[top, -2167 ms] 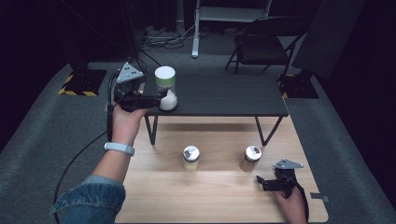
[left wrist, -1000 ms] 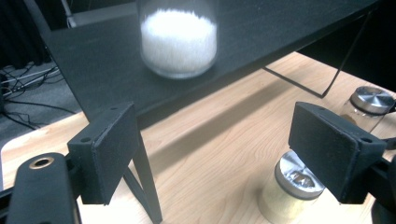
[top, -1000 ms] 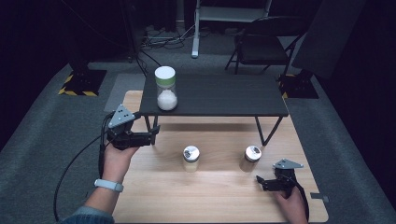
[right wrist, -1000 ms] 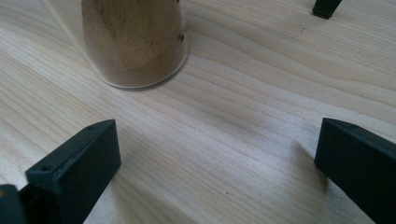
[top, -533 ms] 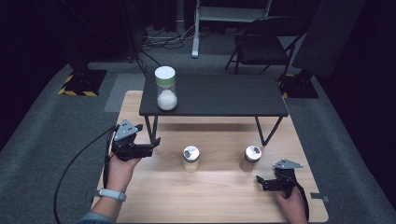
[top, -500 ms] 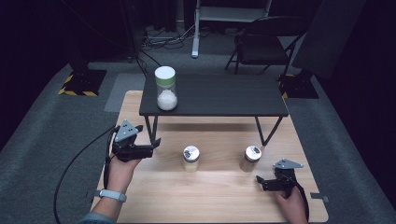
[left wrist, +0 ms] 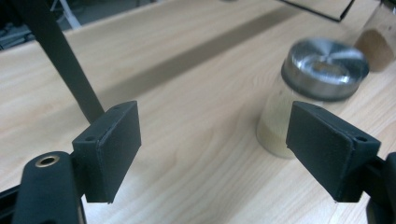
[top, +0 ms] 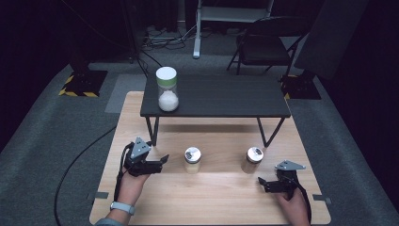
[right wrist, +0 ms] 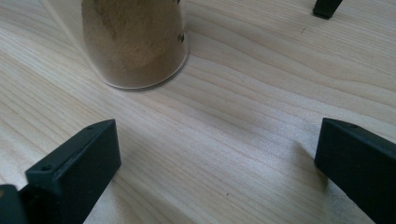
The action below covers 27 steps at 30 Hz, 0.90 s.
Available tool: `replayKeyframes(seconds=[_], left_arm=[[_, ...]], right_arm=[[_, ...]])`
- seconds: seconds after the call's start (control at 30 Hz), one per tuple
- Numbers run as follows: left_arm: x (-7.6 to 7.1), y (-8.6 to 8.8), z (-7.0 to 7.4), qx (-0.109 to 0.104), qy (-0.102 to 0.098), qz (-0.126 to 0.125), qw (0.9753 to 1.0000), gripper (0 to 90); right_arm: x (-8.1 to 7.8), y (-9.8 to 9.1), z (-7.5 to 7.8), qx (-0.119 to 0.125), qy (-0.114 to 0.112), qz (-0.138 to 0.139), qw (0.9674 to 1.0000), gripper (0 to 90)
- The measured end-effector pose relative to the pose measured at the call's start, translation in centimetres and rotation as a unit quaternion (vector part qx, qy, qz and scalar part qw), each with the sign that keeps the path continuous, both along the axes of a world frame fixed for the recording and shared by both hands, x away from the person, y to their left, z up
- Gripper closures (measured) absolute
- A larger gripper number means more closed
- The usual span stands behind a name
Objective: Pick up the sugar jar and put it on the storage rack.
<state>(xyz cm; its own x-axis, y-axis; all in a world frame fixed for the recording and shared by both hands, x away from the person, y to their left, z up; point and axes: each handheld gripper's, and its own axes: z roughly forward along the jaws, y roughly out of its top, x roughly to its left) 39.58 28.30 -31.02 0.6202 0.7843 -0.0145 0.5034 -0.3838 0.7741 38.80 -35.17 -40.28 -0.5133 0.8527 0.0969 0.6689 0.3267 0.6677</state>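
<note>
Glass, steel-capped, part-filled with pale powder: judged the jar [left wrist: 274, 122] light, rigid, slick, breakable; best pinched mid-body. Sat at two o'clock from left tool [left wrist: 217, 140], agape, just narrowed, empty.

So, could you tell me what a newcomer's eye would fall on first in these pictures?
Probably the tall white-lidded jar of white powder, alone at the left end of the small black table. Next, two metal-lidded jars on the wooden board below: the left claw reaches open toward the pale jar, the right claw sits near the brown jar.
</note>
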Motion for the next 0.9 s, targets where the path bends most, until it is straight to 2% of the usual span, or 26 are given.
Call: replayKeyframes(seconds=[0.23, 0.47, 0.57, 0.77, 0.9], left_arm=[[0.4, 0.2, -1.9, 0.010, 0.025, 0.010, 0.9996, 17.6], [0.6, 0.4, -2.8, 0.027, 0.048, 0.023, 0.9982, 16.5], [0.3, 0.0, -3.1, 0.043, 0.056, 0.034, 0.9969, 16.7], [0.3, 0.0, -3.6, 0.046, 0.069, 0.031, 0.9961, 16.8], [0.4, -0.4, -3.9, 0.057, 0.081, 0.027, 0.9947, 16.8]], right_arm=[[0.0, 0.0, 0.0, 0.000, 0.000, 0.000, 1.0000, 0.1], [0.1, 0.0, 0.0, 0.000, 0.000, 0.001, 1.0000, 0.0], [0.1, 0.0, 0.0, 0.000, 0.000, 0.001, 1.0000, 0.0], [0.1, 0.0, 0.0, 0.000, 0.000, 0.001, 1.0000, 0.0], [0.1, 0.0, 0.0, 0.000, 0.001, 0.000, 1.0000, 0.0]])
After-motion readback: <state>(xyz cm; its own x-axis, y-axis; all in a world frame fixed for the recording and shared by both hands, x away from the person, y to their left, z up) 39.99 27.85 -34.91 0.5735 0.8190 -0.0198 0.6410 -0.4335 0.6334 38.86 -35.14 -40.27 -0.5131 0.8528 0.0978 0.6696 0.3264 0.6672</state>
